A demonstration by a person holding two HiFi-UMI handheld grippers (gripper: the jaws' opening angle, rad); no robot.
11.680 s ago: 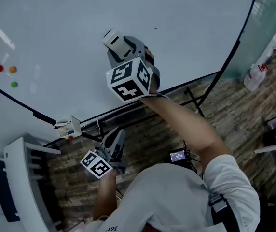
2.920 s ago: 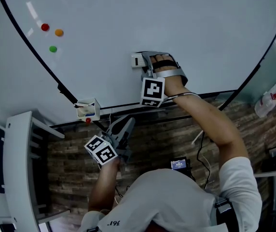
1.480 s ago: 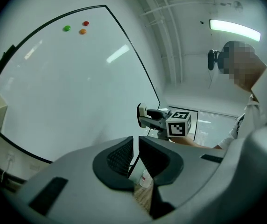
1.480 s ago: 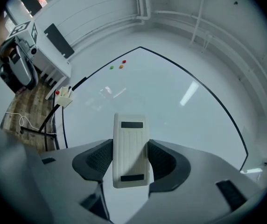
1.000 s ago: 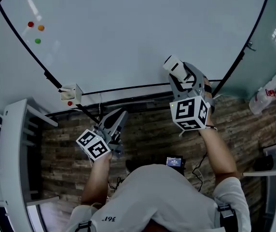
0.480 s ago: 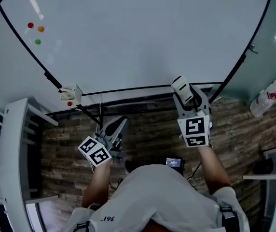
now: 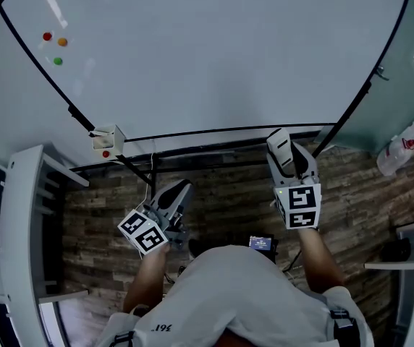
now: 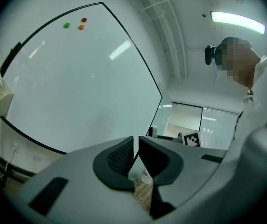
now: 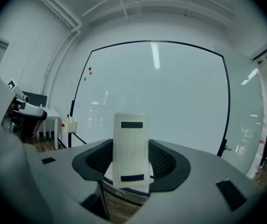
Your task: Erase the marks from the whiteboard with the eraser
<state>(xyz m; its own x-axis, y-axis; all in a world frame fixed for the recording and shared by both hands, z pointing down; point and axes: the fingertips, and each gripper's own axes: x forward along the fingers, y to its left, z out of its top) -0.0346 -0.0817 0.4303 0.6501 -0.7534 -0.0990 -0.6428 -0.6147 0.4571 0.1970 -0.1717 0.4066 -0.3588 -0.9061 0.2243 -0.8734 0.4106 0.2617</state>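
White eraser (image 9: 130,150), two dark strips (upright)

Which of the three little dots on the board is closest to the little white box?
The green dot. The red dot and the orange dot both sit farther from the white box.

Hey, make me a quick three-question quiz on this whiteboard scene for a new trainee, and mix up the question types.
1. True or false: the right gripper has the eraser between its jaws.
2. How many coloured dots sit on the whiteboard? A two, B three, C five.
3. Fill in: the left gripper, its jaws nearly together, holds ____.

Key: 1 true; 2 B; 3 nothing.
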